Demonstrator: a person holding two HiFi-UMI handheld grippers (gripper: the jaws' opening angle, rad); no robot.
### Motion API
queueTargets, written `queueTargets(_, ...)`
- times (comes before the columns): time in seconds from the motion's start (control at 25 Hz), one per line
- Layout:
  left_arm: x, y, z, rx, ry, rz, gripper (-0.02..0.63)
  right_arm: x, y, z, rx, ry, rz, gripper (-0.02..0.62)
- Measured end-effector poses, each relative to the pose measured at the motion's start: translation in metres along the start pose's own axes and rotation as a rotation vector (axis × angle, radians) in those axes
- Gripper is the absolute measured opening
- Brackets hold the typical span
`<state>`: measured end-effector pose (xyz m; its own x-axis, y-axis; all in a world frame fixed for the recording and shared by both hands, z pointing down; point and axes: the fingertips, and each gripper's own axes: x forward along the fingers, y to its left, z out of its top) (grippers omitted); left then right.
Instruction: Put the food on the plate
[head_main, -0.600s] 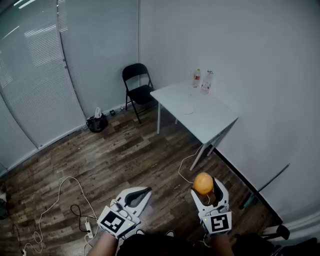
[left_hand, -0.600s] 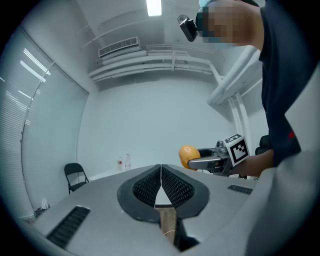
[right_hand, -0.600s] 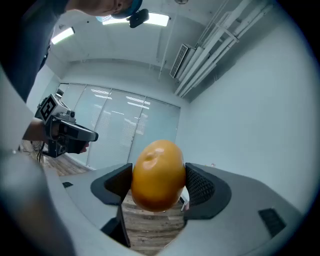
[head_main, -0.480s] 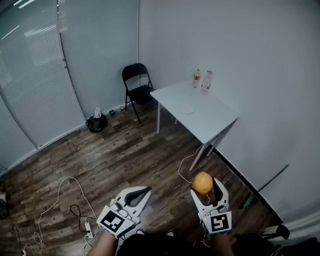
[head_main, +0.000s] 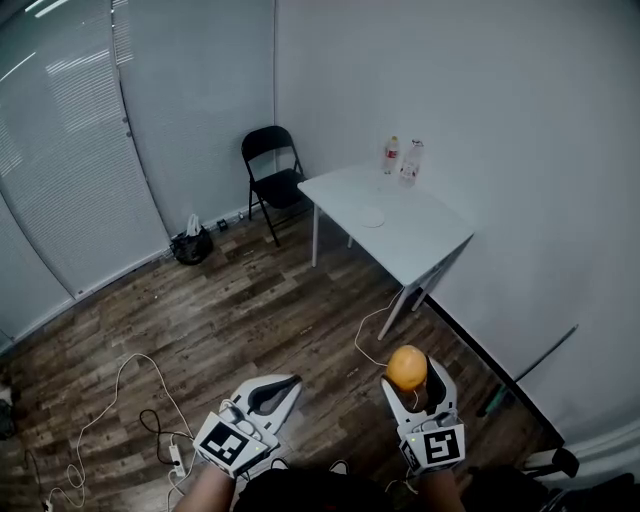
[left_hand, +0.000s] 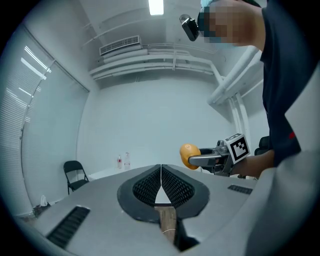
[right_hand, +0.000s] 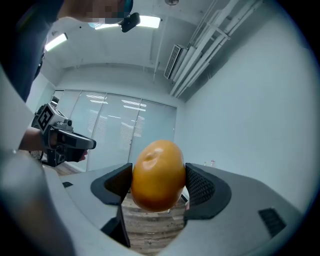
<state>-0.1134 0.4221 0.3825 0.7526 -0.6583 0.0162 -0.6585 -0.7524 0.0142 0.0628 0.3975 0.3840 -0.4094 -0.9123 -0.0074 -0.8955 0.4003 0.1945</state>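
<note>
An orange, rounded piece of food (head_main: 407, 367) sits squeezed between the jaws of my right gripper (head_main: 410, 377), low in the head view; the same orange food (right_hand: 158, 174) fills the middle of the right gripper view, with a dark pad pressed on each side. My left gripper (head_main: 283, 385) is held low at the left with its pads (left_hand: 161, 184) closed together and nothing between them. A small white plate (head_main: 373, 217) lies on the white table (head_main: 420, 247) across the room, far from both grippers.
Two bottles (head_main: 401, 160) stand at the table's far end by the wall. A black folding chair (head_main: 273, 180) is left of the table, a dark bag (head_main: 191, 245) by the blinds. Cables (head_main: 130, 405) trail over the wooden floor.
The view has shifted very slightly; both grippers keep their places and the orange food stays gripped.
</note>
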Motion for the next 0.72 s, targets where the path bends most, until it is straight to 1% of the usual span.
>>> queueTargets(0.12, 0.009, -0.005, -0.002, -0.007, 0.008, -0.001, 0.023, -0.005, -0.013, -0.005, 0.008, 0.001, -0.024, 0.345)
queueTargets(0.24, 0.024, -0.015, -0.004, -0.017, 0.029, -0.002, 0.023, -0.009, -0.03, -0.007, 0.014, -0.005, -0.026, 0.345)
queueTargets(0.32, 0.034, -0.025, -0.004, -0.016, 0.042, 0.002, 0.023, -0.014, -0.043, -0.013, 0.04, -0.01, -0.017, 0.345)
queueTargets(0.48, 0.041, -0.044, -0.013, -0.019, 0.052, 0.031, 0.023, -0.024, -0.06, -0.044, 0.109, 0.0, 0.005, 0.345)
queueTargets(0.6, 0.046, -0.044, -0.023, -0.022, 0.083, 0.058, 0.025, -0.022, -0.064, -0.05, 0.129, -0.026, 0.05, 0.345)
queueTargets(0.72, 0.058, -0.036, -0.025, -0.024, 0.089, 0.066, 0.023, -0.013, -0.073, -0.059, 0.146, -0.023, 0.063, 0.345)
